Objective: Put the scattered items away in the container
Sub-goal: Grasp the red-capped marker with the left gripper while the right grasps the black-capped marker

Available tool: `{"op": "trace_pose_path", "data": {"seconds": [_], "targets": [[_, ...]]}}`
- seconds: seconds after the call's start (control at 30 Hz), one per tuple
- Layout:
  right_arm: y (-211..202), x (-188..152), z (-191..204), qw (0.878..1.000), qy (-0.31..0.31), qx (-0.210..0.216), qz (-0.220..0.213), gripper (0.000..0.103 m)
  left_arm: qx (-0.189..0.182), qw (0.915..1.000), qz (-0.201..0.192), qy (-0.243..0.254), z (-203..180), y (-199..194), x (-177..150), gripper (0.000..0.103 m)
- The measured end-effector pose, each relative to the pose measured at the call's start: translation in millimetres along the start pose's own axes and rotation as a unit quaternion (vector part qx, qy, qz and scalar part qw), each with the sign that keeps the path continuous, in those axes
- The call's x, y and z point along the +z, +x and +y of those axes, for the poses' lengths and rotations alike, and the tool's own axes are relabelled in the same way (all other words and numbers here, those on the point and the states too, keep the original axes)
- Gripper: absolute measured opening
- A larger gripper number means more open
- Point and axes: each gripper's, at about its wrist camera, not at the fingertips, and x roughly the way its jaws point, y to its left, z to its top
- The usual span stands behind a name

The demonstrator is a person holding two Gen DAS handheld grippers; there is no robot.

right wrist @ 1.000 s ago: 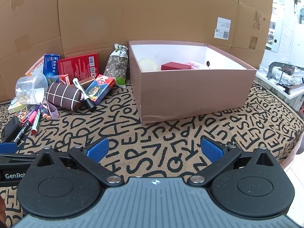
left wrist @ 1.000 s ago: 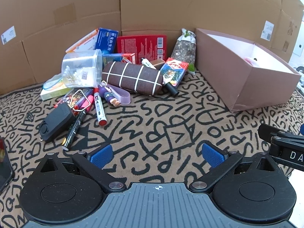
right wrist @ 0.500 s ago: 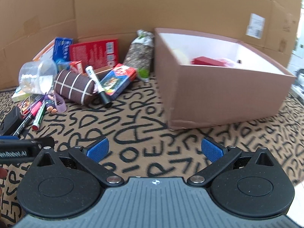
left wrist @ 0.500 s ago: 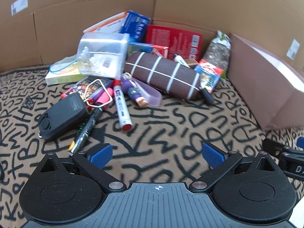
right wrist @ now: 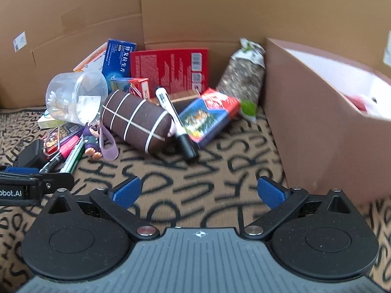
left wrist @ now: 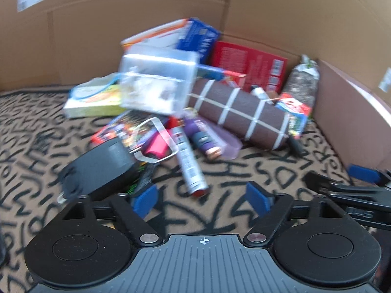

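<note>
The left gripper (left wrist: 201, 199) hangs low over the patterned counter (left wrist: 234, 171) with its fingers (left wrist: 145, 199) released; they have just been closing a little, with only bare cloth and the red tip of a marker (left wrist: 189, 161) near the gap. Its blurred view sits close on the pile: a black device (left wrist: 97, 168) just left of the left finger, a clear tub (left wrist: 156, 85) tipped on its side, a brown checked pouch (left wrist: 239, 114) and a purple figure (left wrist: 202, 138). Of the box (left wrist: 352, 119) it shows only the outer wall at the right edge.

The right gripper (right wrist: 199, 193) is also released, fingers (right wrist: 270, 193) just narrowing slightly over bare cloth. Its view is sharper and wider: the box (right wrist: 317, 127) stands right of the pile with its white inside open, something red and white in it. A black-capped pen (right wrist: 174, 122) leans across the pouch (right wrist: 135, 119), beside a card pack (right wrist: 207, 117) and a seed bag (right wrist: 243, 75) touching the box wall. The left gripper (right wrist: 22, 183) pokes in at the left edge.
</note>
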Motion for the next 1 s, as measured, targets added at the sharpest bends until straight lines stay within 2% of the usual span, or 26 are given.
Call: {"op": "trace_pose_path", "data": {"seconds": [0.03, 0.1, 0.13, 0.2, 0.23, 0.27, 0.3, 0.37, 0.43, 0.47, 0.5, 0.53, 0.63, 0.67, 0.7, 0.77, 0.8, 0.87, 1.0], "targets": [[5, 1, 1, 1.000, -0.009, -0.003, -0.001, 0.093, -0.002, 1.0000, 0.004, 0.006, -2, 5, 2, 0.081], [16, 4, 0, 1.000, -0.017, -0.008, 0.007, 0.078, 0.000, 0.9997, 0.021, 0.009, -3, 18, 5, 0.068], [21, 6, 0, 1.000, -0.021, -0.009, 0.011, 0.075, -0.001, 0.9995, 0.030, 0.006, -2, 24, 6, 0.064], [31, 8, -5, 1.000, -0.011, 0.003, 0.021, 0.062, 0.005, 0.9997, 0.024, 0.004, -1, 28, 8, 0.058], [35, 8, -7, 1.000, -0.006, 0.008, 0.026, 0.060, 0.008, 0.9997, 0.021, 0.005, -1, 29, 9, 0.055], [38, 10, -7, 1.000, -0.003, 0.012, 0.021, 0.058, 0.011, 0.9997, 0.020, 0.005, 0, 30, 11, 0.044], [40, 12, -7, 1.000, -0.007, 0.010, 0.018, 0.051, 0.015, 0.9997, 0.019, 0.005, 1, 32, 12, 0.032], [45, 15, -4, 1.000, -0.020, 0.011, 0.014, 0.042, 0.012, 0.9997, 0.020, -0.002, 4, 33, 14, 0.028], [49, 17, 0, 0.999, -0.030, 0.017, 0.011, 0.034, 0.005, 0.9998, 0.019, -0.010, 7, 35, 16, 0.028], [51, 18, 3, 0.999, -0.035, 0.021, 0.009, 0.030, 0.005, 0.9998, 0.016, -0.008, 7, 36, 15, 0.034], [54, 18, 6, 0.999, -0.042, 0.023, 0.006, 0.029, 0.008, 0.9999, 0.011, -0.003, 6, 37, 15, 0.047], [56, 18, 9, 0.999, -0.048, 0.023, 0.003, 0.029, 0.011, 0.9999, 0.006, 0.002, 4, 38, 14, 0.047], [57, 19, 10, 0.998, -0.050, 0.025, 0.002, 0.029, 0.019, 0.9996, -0.003, 0.021, -1, 41, 11, 0.046], [57, 19, 8, 0.999, -0.044, 0.029, 0.002, 0.029, 0.023, 0.9994, -0.004, 0.025, -1, 41, 10, 0.032], [56, 19, 6, 0.999, -0.038, 0.033, 0.002, 0.029, 0.024, 0.9994, -0.004, 0.026, -1, 41, 10, 0.030], [55, 18, 0, 0.999, -0.021, 0.046, 0.004, 0.028, 0.029, 0.9992, -0.005, 0.028, -2, 39, 9, 0.028], [53, 18, -1, 0.998, -0.015, 0.053, 0.005, 0.023, 0.032, 0.9990, -0.004, 0.030, -2, 38, 8, 0.025], [48, 15, -2, 0.998, -0.013, 0.065, 0.008, 0.021, 0.037, 0.9987, -0.003, 0.035, -4, 35, 5, 0.024], [32, 6, -1, 0.998, -0.017, 0.064, 0.011, 0.020, 0.037, 0.9985, 0.001, 0.040, -7, 23, -4, 0.023]]}}
